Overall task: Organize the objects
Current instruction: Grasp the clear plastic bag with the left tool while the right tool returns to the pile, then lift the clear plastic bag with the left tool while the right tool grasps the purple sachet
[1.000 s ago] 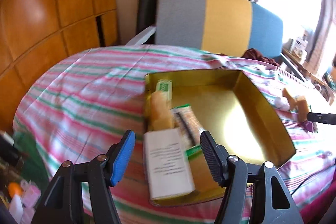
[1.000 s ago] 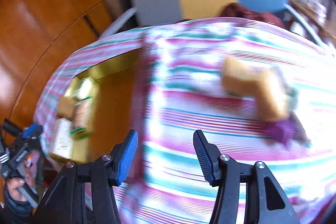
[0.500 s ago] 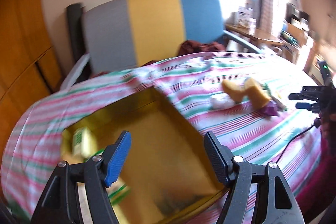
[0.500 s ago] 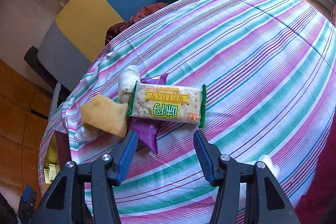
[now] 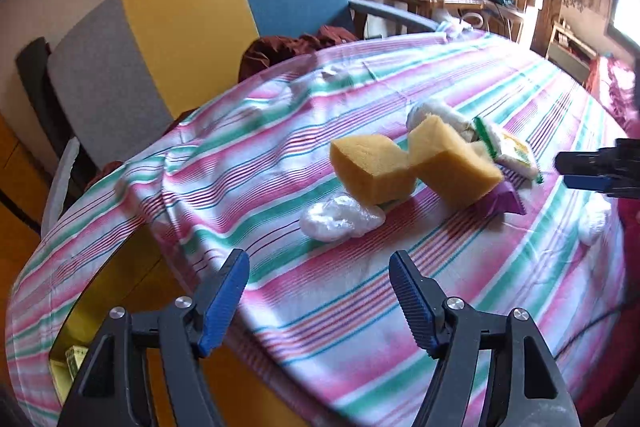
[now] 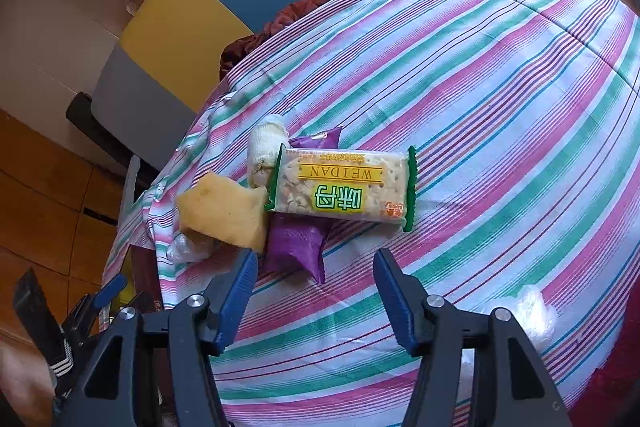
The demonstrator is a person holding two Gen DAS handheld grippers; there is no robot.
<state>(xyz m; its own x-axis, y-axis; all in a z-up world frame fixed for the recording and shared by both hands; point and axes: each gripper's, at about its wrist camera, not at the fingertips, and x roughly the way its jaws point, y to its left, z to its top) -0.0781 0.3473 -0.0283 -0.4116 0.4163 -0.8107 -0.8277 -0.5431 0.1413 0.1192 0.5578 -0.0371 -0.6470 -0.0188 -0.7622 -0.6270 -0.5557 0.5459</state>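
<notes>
Your table wears a pink, green and white striped tablecloth (image 6: 500,75). On it you have a clustered pile: a yellow sponge (image 6: 222,213), a purple packet (image 6: 298,243) under the WEIDAN cracker pack (image 6: 342,189), a white gauze roll (image 6: 266,143), and a crumpled clear plastic wad (image 5: 340,217). Another plastic wad (image 6: 532,311) lies well apart.

The purple packet (image 6: 298,247) is partly covered by the cracker pack (image 6: 342,187) and, in the left view, mostly hidden under the sponge (image 5: 452,159). The box (image 5: 76,359) is cut off by the tablecloth (image 5: 360,291); its contents cannot be made out.
</notes>
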